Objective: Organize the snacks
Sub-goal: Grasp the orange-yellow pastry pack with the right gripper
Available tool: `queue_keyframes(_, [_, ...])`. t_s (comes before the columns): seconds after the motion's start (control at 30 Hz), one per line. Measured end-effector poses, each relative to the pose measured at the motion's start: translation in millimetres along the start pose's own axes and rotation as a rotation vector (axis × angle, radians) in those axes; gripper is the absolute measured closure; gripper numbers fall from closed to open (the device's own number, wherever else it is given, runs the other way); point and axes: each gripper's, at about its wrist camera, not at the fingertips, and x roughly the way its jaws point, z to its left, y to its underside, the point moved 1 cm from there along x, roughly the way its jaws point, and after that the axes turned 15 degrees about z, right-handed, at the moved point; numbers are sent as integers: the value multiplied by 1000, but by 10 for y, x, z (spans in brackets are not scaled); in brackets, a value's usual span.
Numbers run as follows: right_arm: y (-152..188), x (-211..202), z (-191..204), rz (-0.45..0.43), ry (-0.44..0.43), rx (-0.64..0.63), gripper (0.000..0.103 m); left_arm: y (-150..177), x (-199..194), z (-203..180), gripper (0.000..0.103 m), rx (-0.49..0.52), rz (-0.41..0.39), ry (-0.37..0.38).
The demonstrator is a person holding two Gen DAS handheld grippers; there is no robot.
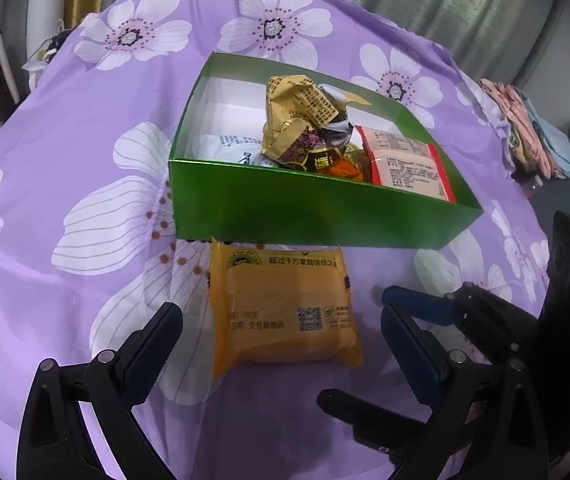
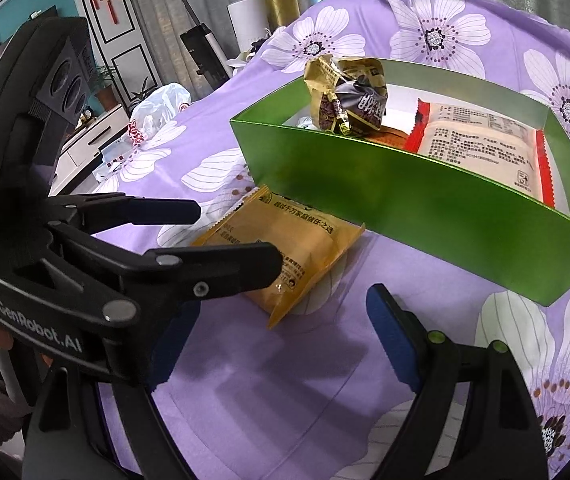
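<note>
Flat yellow-orange plastic snack packet (image 1: 281, 312) lies on the purple floral cloth (image 1: 65, 152), its far edge right at the near wall of the glossy green cardboard box (image 1: 317, 216), w/ gold-wrapped snack (image 1: 297, 120) & red-edged packet (image 1: 405, 160) inside. Left gripper (image 1: 281, 344) jaws wide, straddling the packet, not pressing. Right gripper (image 2: 277, 344) jaws wide, empty, just beside it.

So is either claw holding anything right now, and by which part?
Nothing is held. The left claw is open around the orange packet without pressing it; the right claw is open and empty.
</note>
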Motion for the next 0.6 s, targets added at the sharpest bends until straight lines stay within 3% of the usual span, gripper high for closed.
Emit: queue_keyframes(0.6, [-79,81,17,8,3,5,18,-9,85,42,4,22,-2,16])
